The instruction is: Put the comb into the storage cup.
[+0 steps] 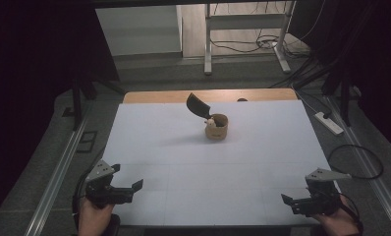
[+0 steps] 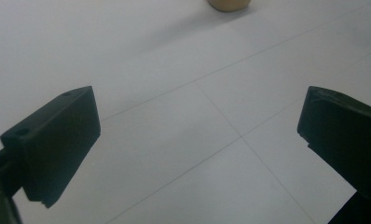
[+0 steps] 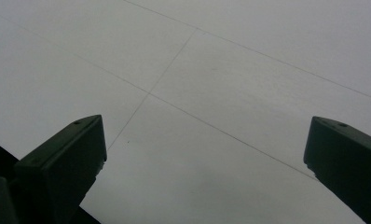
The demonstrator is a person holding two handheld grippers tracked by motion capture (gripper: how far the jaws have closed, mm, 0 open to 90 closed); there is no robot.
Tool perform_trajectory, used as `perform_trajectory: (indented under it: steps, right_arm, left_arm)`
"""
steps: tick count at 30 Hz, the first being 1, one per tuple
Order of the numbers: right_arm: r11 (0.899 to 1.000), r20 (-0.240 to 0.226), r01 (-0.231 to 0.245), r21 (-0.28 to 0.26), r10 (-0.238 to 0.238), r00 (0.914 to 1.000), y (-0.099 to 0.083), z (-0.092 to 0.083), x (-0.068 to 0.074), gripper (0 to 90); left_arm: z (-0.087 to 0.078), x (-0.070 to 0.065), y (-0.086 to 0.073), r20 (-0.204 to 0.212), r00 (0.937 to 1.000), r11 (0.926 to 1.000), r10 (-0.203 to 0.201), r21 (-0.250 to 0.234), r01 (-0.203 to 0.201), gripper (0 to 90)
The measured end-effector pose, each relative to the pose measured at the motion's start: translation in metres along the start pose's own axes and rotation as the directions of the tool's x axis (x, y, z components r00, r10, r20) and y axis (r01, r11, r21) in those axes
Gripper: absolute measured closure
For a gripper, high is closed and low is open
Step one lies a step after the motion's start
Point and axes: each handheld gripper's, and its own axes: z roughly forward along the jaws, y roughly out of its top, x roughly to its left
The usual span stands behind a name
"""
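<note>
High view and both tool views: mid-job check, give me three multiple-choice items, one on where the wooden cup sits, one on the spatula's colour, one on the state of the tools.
1. Where does the small round wooden cup stand?
A. Near the far middle of the white table
B. Between the jaws of the left tool
C. On the floor by the power strip

2. What colour is the flat blade of the spatula that leans out of the cup?
A. Red
B. Black
C. White

3. How do the left tool and the right tool stand?
A. Both shut on the cup
B. Left shut, right open
C. Both open and holding nothing

Answers:
1 A, the high view shows it at the far centre, apart from both tools.
2 B, the blade is dark black.
3 C, each tool view shows wide-apart jaws over bare table.
</note>
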Motion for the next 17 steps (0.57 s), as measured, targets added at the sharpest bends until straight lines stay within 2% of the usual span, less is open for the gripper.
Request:
perform_trajectory:
  steps: [8, 15, 17]
  right_arm:
    - [1.000, 0.002, 0.000, 0.000, 0.000, 1.0000, 0.0001, 0.0000, 0.0001, 0.0]
    - [1.000, 0.002, 0.001, 0.002, -0.001, 1.0000, 0.0002, 0.0002, 0.0004, 0.0]
    - [1.000, 0.003, 0.004, 0.003, -0.004, 1.0000, 0.0002, 0.0003, 0.0005, 0.0]
  left_arm:
    - [0.0011, -0.0024, -0.0065, -0.033, 0.9994, 0.9983, -0.004, 0.057, 0.006, 0.0]
    - [0.0020, -0.0045, -0.0071, -0.053, 0.9986, 0.9976, -0.002, 0.069, 0.006, 0.6]
    - [0.0019, -0.0037, -0.0067, -0.048, 0.9989, 0.9976, -0.002, 0.069, 0.005, 0.8]
